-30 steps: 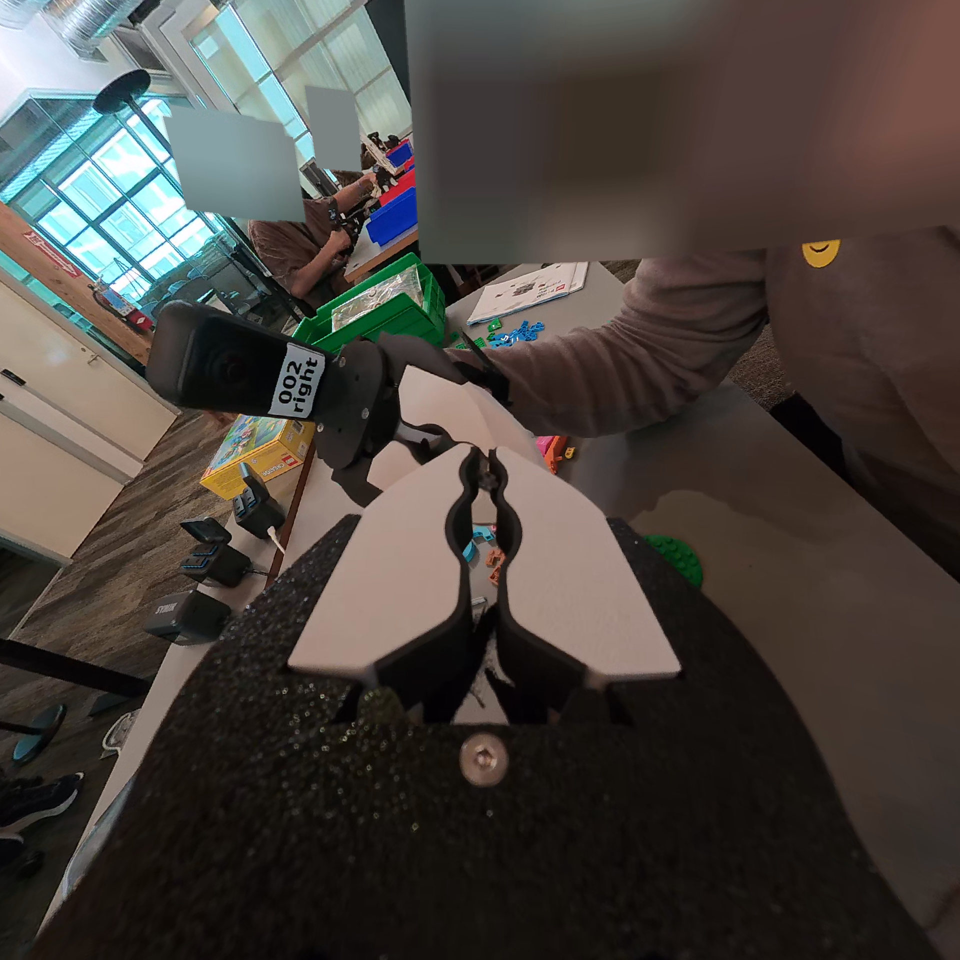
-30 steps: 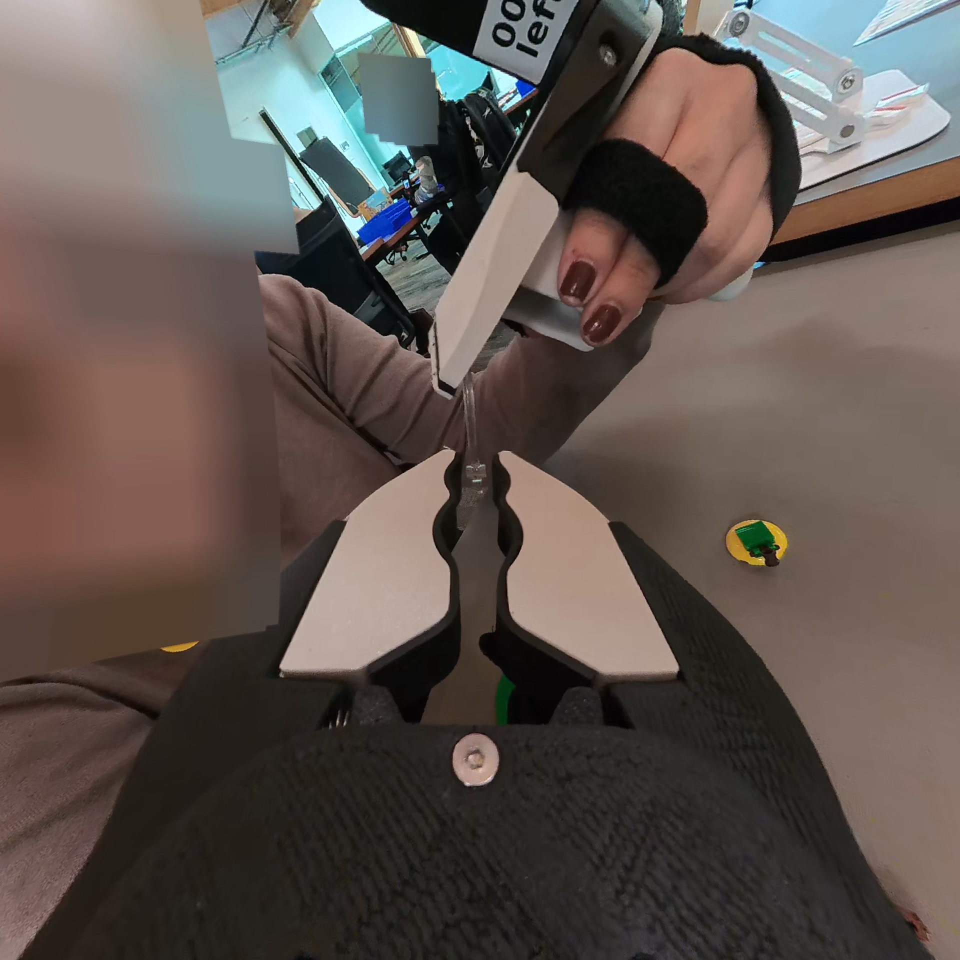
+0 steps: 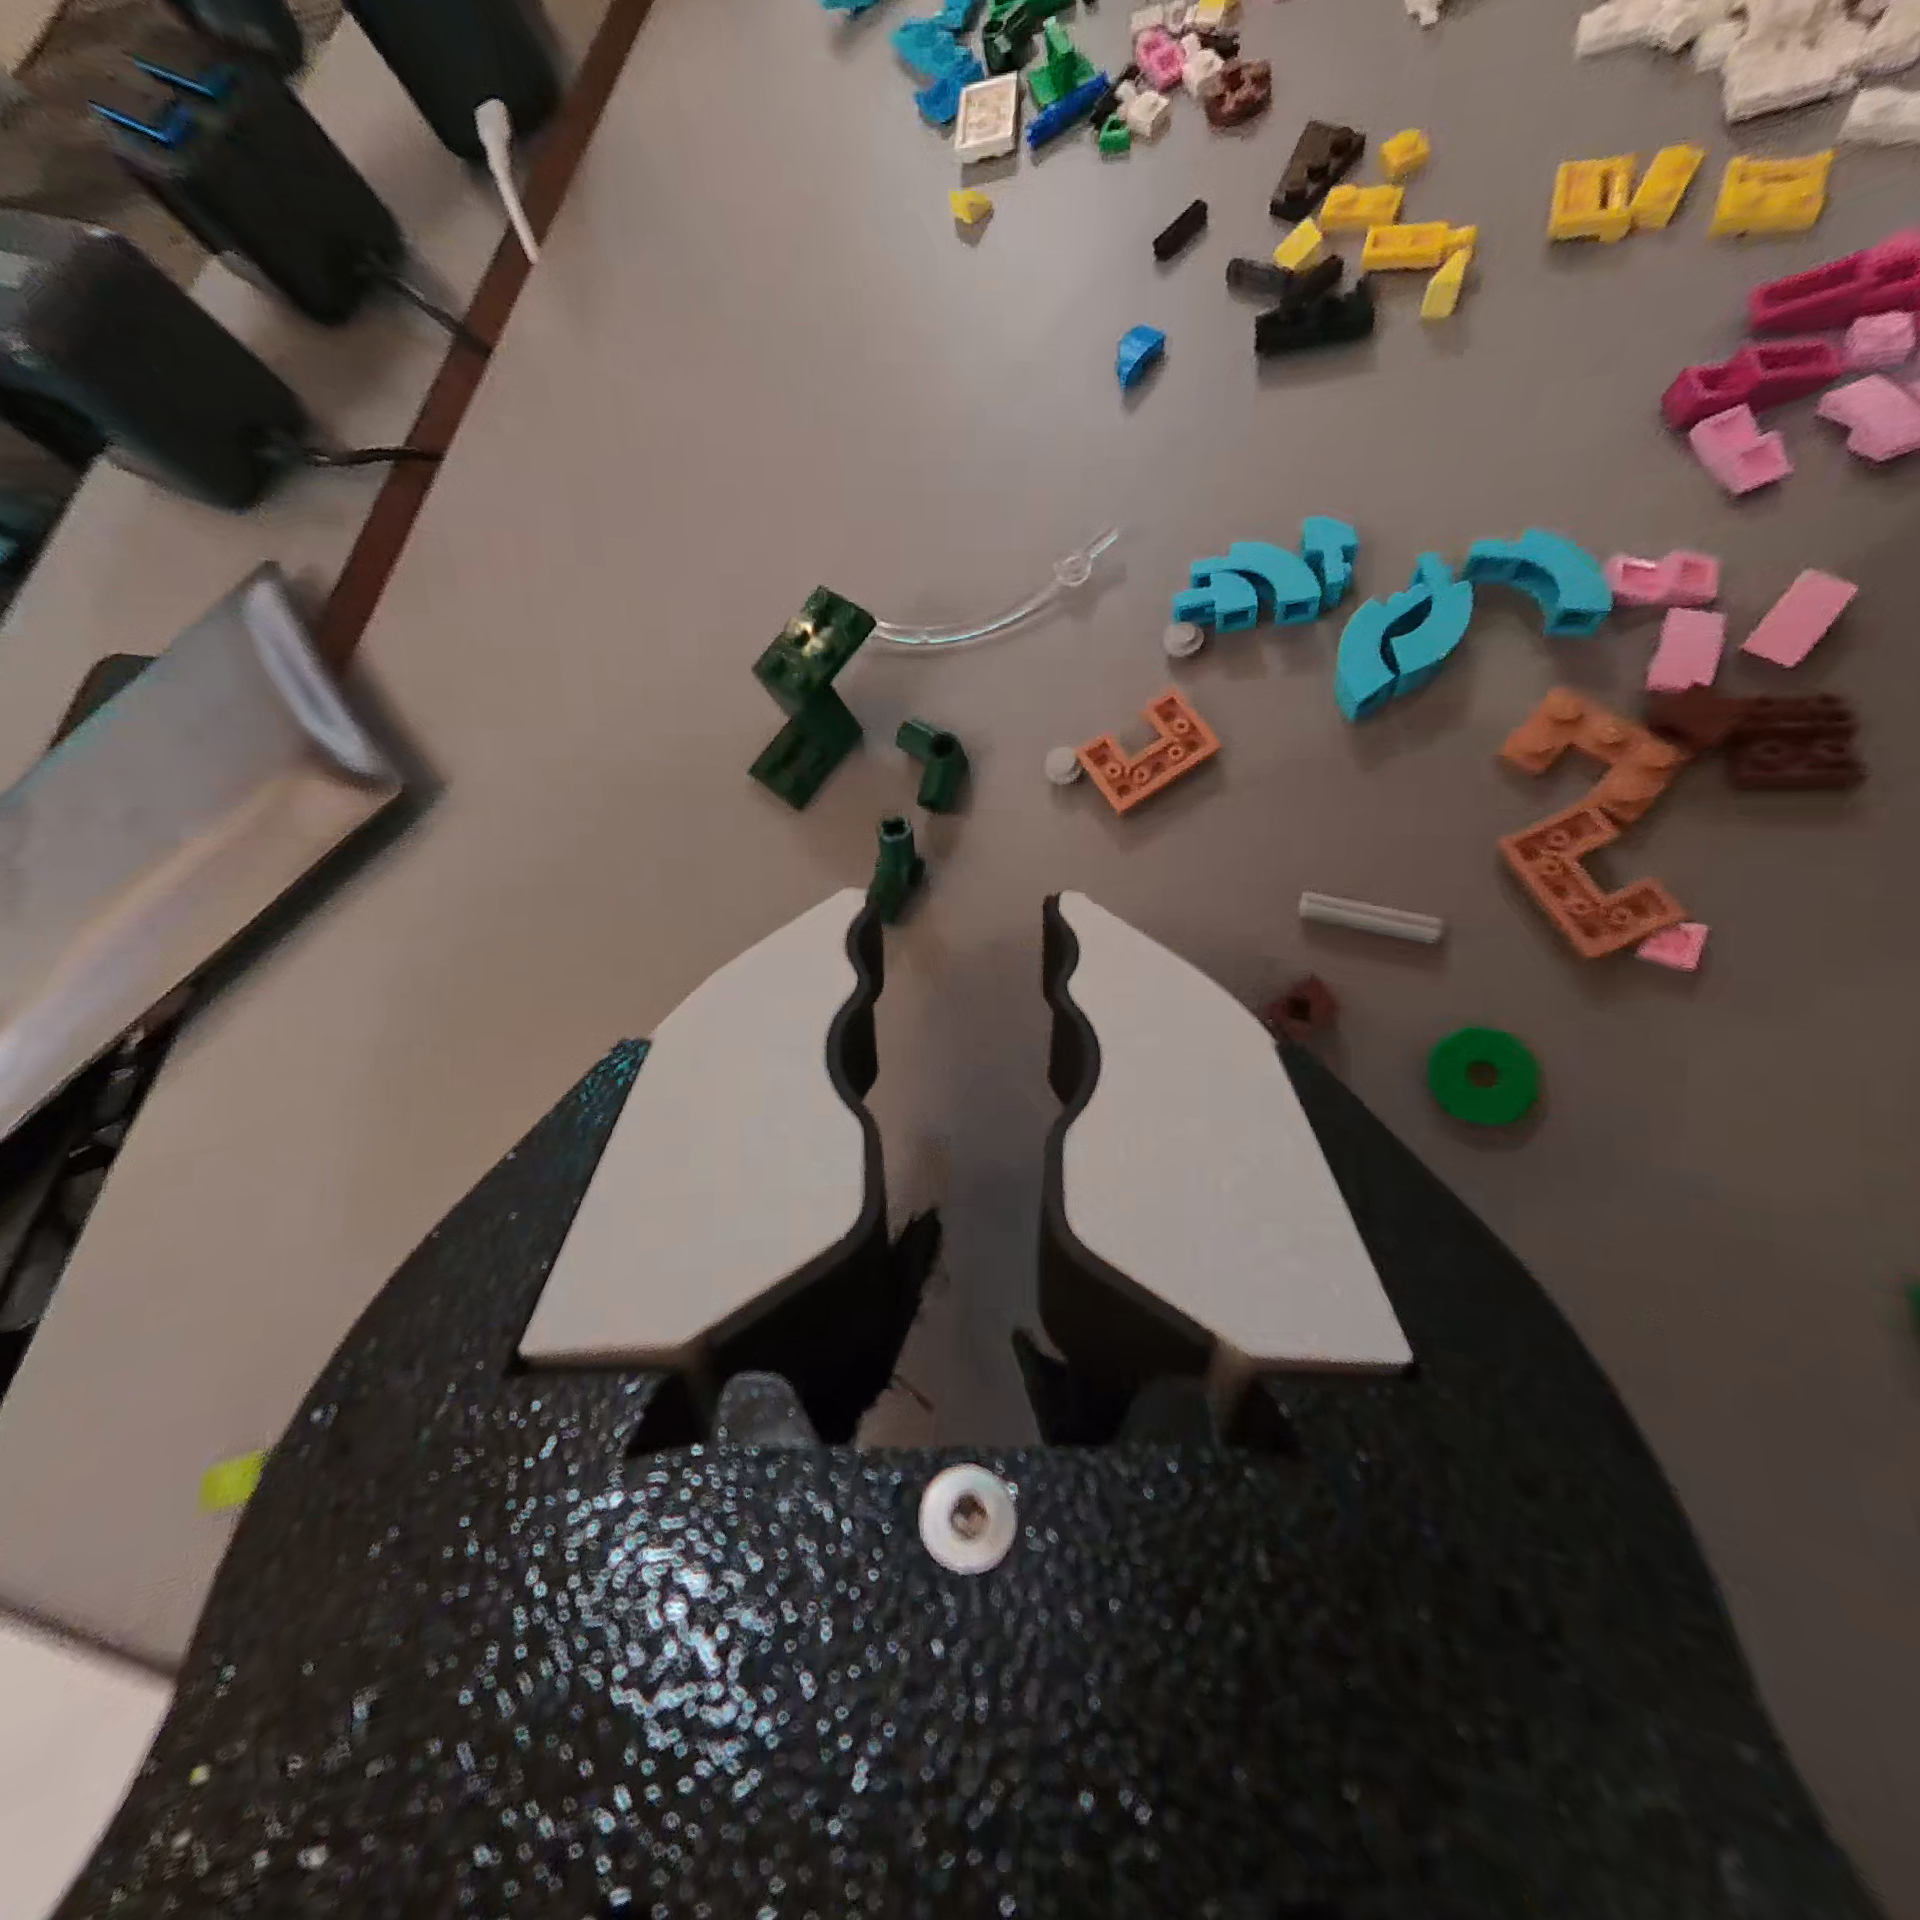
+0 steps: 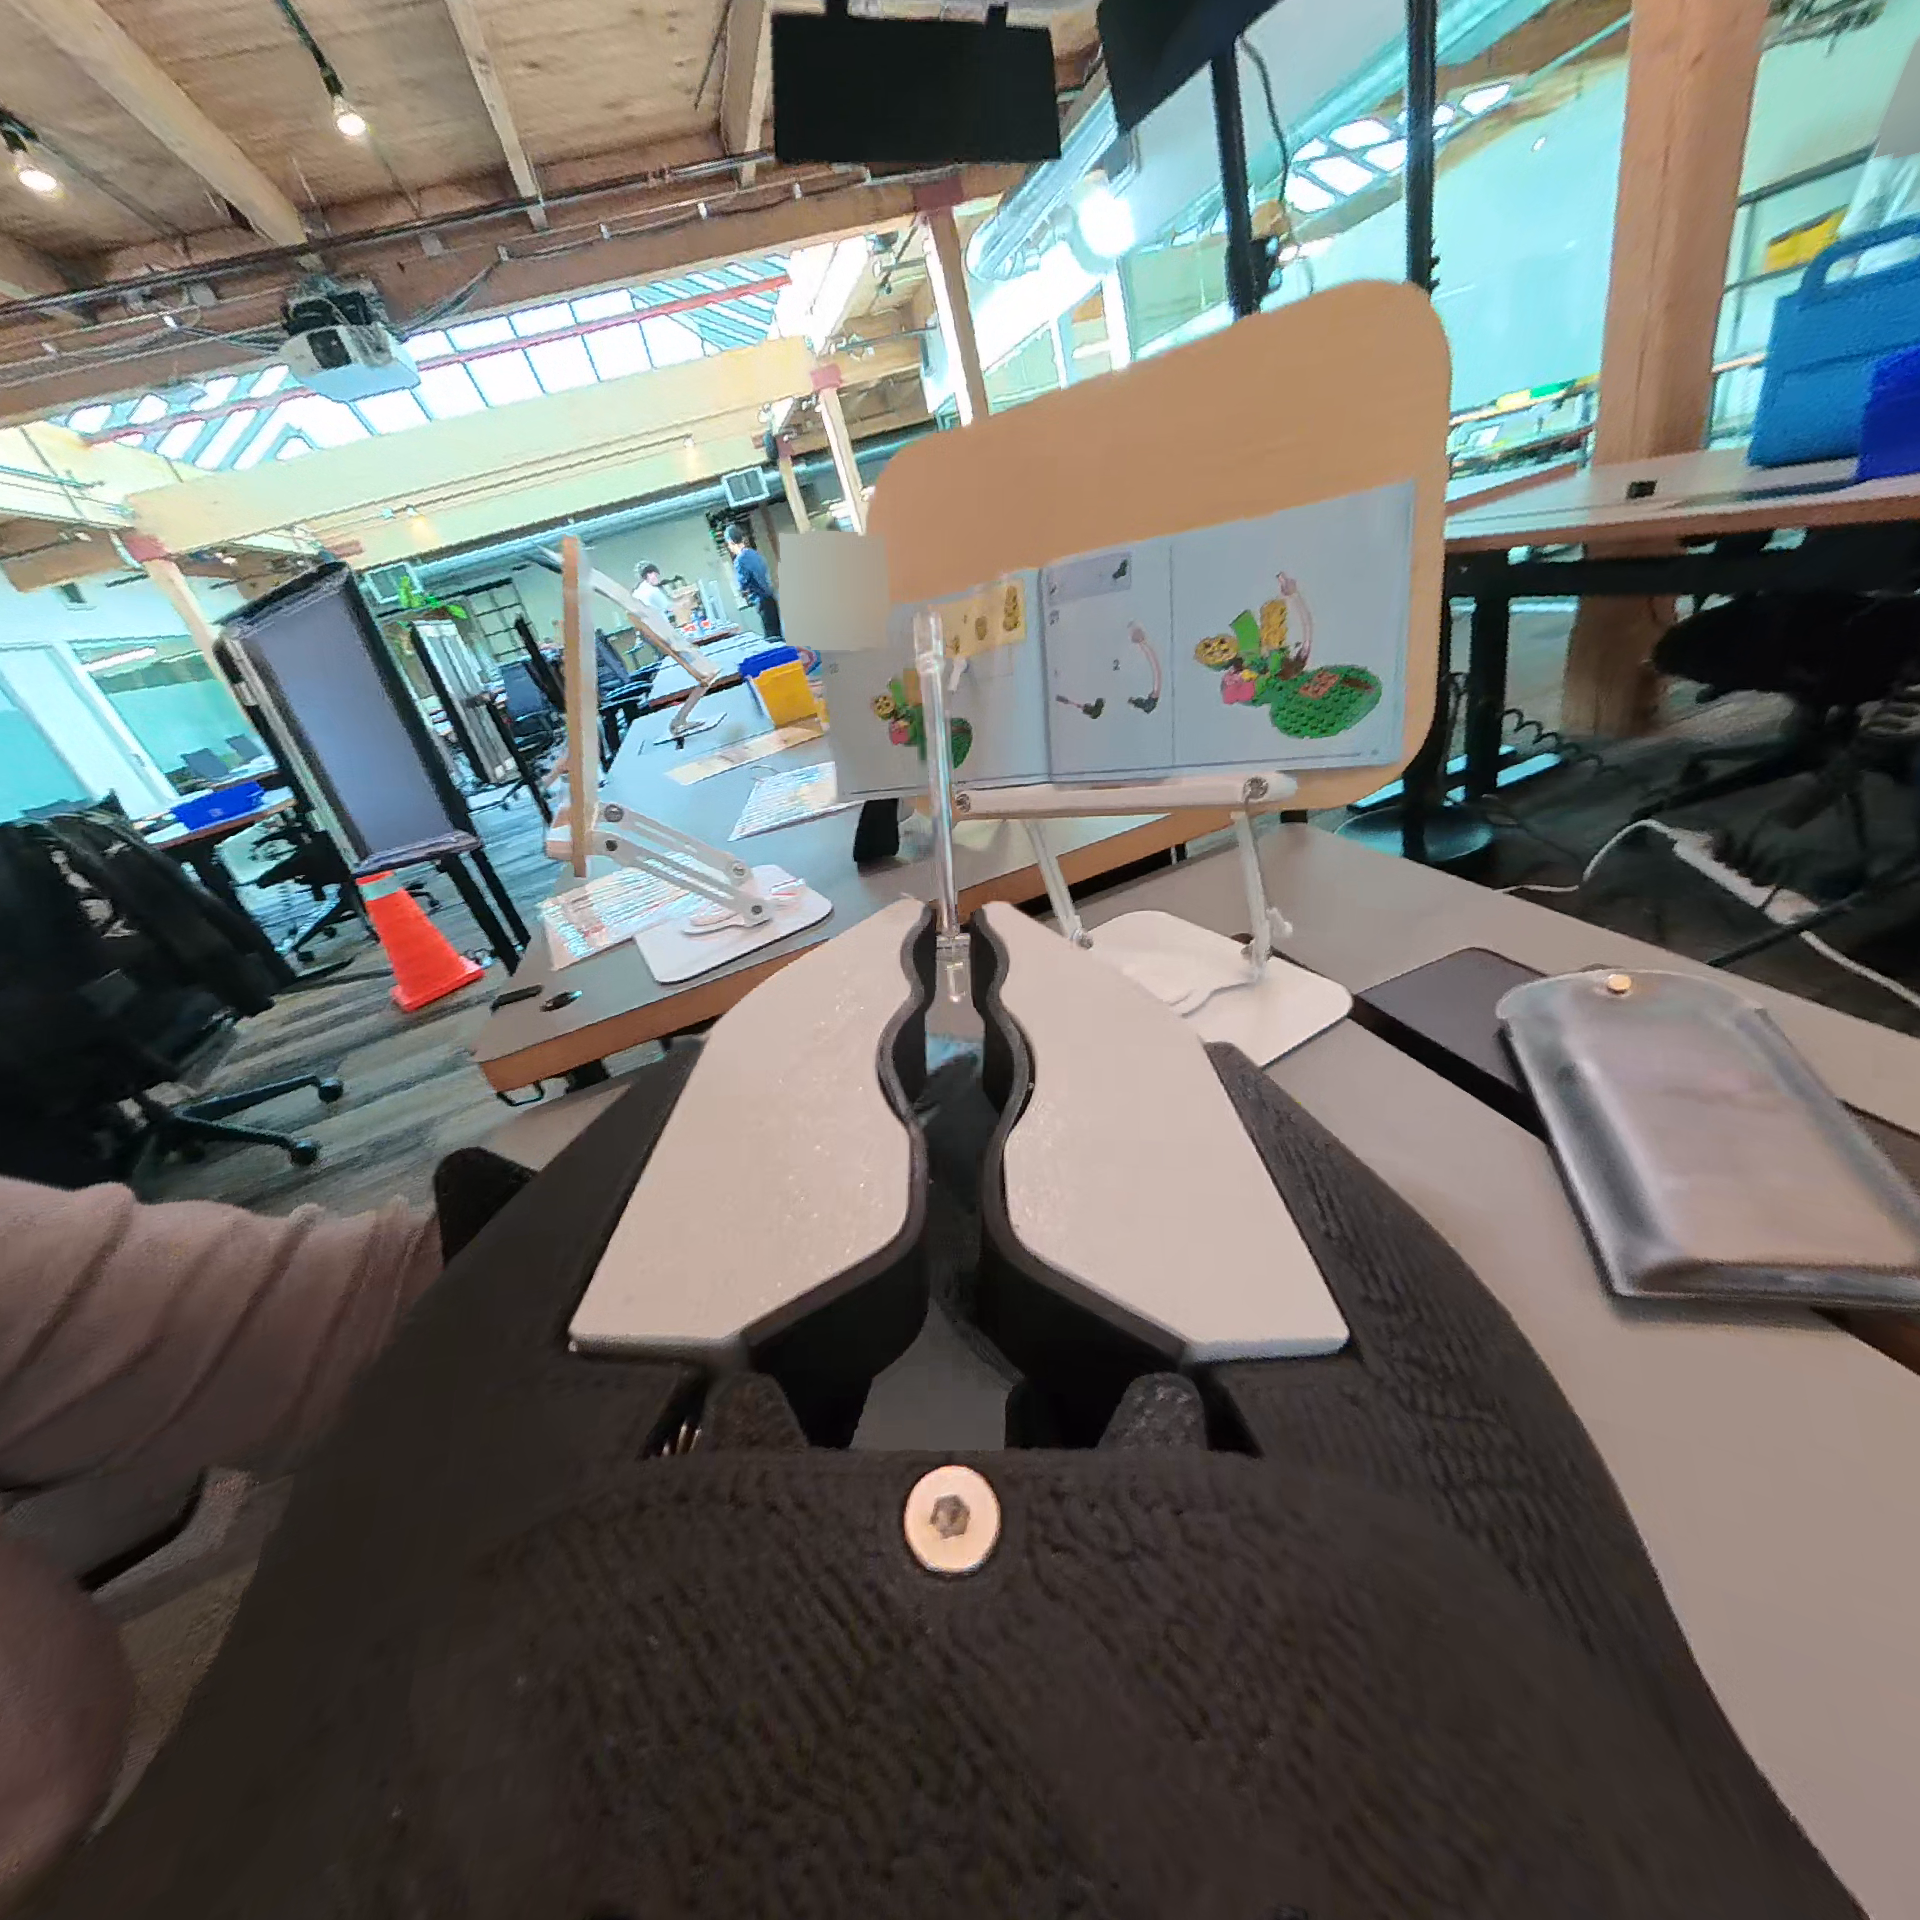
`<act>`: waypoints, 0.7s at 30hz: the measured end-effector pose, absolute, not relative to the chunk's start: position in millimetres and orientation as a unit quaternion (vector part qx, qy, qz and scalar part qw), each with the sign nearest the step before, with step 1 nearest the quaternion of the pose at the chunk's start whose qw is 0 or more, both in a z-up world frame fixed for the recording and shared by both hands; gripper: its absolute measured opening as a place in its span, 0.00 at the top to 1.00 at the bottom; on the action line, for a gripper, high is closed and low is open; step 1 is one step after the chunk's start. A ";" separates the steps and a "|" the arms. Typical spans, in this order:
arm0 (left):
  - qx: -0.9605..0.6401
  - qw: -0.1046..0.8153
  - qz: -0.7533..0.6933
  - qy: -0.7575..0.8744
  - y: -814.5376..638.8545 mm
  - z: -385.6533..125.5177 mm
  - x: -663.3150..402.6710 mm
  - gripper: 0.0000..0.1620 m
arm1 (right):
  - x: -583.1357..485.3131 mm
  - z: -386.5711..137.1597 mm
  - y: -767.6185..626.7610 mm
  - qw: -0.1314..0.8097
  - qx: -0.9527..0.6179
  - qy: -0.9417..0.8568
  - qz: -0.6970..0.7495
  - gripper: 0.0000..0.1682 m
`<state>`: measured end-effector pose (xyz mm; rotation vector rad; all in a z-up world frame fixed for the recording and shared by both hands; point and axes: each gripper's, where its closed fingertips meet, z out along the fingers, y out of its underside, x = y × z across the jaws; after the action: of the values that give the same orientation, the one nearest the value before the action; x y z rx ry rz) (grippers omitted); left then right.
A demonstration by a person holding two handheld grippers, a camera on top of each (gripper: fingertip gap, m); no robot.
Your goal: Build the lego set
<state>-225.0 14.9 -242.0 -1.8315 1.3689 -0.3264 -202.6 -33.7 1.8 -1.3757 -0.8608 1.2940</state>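
Note:
My left gripper (image 3: 961, 914) is open and empty, pointing down at the grey table (image 3: 727, 416). A small dark green stem piece (image 3: 896, 865) lies just ahead of its left fingertip. Beyond it lie dark green bricks (image 3: 805, 691), a dark green elbow piece (image 3: 937, 766) and a clear curved rod (image 3: 997, 613). My right gripper (image 4: 953, 920) is shut on a clear thin rod (image 4: 940, 769) that stands upright out of its tips. It is raised and faces the open instruction booklet (image 4: 1132, 675) on a wooden stand.
Loose bricks lie to the right of the left gripper: teal arches (image 3: 1392, 623), orange plates (image 3: 1584, 831), pink tiles (image 3: 1704, 644), yellow bricks (image 3: 1621, 192), a green round plate (image 3: 1483, 1075), a grey bar (image 3: 1369, 917). A clear pouch (image 4: 1714, 1132) and a phone (image 4: 1455, 1008) lie at right. The grippers' ends are close to 25 cm from one another. Measured from the fingertips, the dark green elbow piece (image 3: 937, 766) is 4 cm or so from the left gripper and 25 cm from the right.
My left gripper has let go of the clear rod, opened and swung down over the loose bricks. My right gripper keeps the rod and has turned up toward the booklet.

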 end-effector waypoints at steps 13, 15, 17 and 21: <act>-0.745 0.306 -0.225 0.548 36.6 -261.0 -219.7 0.86 | -183.5 12.7 -32.4 0.522 -0.536 -0.344 0.567 0.98; -0.747 0.304 -0.222 0.547 39.5 -261.1 -221.3 0.94 | -182.7 12.0 -29.7 0.521 -0.536 -0.338 0.572 0.98; -0.750 0.301 -0.227 0.544 40.0 -261.3 -221.7 0.96 | -181.1 12.9 -27.6 0.523 -0.533 -0.331 0.577 0.98; -0.761 0.314 -0.211 0.528 35.8 -259.2 -227.9 0.96 | -177.4 19.6 -29.2 0.528 -0.514 -0.323 0.594 0.99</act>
<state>-227.9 35.8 -259.2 -2.0051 1.3920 -0.5553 -177.4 -29.2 19.6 -1.2288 -0.7706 1.4191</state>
